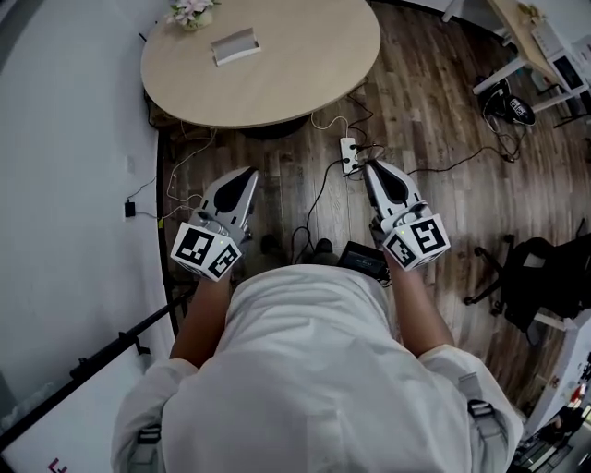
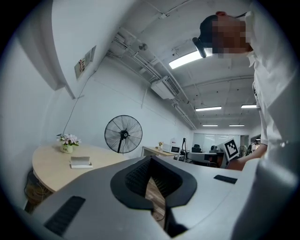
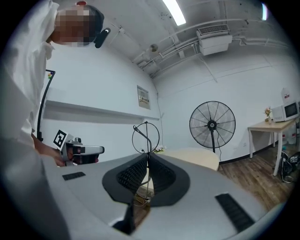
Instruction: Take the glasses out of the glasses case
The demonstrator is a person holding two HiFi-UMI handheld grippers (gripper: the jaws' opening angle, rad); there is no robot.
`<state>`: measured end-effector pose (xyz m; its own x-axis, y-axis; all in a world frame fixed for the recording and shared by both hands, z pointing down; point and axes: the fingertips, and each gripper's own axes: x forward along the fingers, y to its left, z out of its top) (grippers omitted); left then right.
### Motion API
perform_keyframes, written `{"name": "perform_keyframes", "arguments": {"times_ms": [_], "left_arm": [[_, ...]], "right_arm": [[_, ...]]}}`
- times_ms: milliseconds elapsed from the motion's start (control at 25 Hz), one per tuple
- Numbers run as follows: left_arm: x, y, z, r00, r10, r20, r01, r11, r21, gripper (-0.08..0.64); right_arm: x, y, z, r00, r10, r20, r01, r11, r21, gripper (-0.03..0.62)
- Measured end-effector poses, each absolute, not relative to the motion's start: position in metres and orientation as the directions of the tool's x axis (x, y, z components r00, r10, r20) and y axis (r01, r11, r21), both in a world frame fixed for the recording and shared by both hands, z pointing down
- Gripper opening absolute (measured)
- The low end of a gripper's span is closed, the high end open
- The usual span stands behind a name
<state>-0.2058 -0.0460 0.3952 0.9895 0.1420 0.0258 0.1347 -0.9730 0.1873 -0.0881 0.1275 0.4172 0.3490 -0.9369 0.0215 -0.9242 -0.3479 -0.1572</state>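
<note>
Head view: the left gripper point(image 1: 247, 175) and the right gripper point(image 1: 372, 171) were held low in front of the person, over the wooden floor point(image 1: 443, 120) and short of the round surface point(image 1: 305, 55).
Left fingers: in the left gripper view the fingers point(image 2: 140, 176) were pressed together at the tips and pinched nothing; only floor showed through the slit lower down.
Right fingers: in the right gripper view the fingers point(image 3: 161, 176) were also pressed together at the tips, with nothing between them.
Glasses case: a pale oblong box point(image 1: 235, 45) lay on the round surface, near the flower pot point(image 1: 191, 11). I took it for the glasses case, but it was too small to be sure.
Glasses: they were not visible in any view. Whether they lay inside the case, or whether the lid was up, could not be told.
Direction from the fingers: the case lay ahead of both grippers and well apart from them. In the left gripper view it sat to the left of the fingers point(image 2: 80, 162).
Long axis: it ran roughly across the person's front, a little tilted.
Nearer hand: the left, because the case lay almost straight ahead of the left gripper and off to the left of the right one.
Judgement: any work on the case would need a forward reach over the surface edge and fingers that are spread.
</note>
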Motion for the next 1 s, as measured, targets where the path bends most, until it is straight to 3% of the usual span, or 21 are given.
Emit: {"name": "perform_keyframes", "arguments": {"times_ms": [1000], "left_arm": [[-0.172, 0.034, 0.389, 0.991, 0.128, 0.051, 0.117, -0.976, 0.183, 0.012]], "right_arm": [[-0.050, 0.196, 0.409, 0.285, -0.958, -0.031, -0.950, -0.278, -0.143, 0.031]]}}
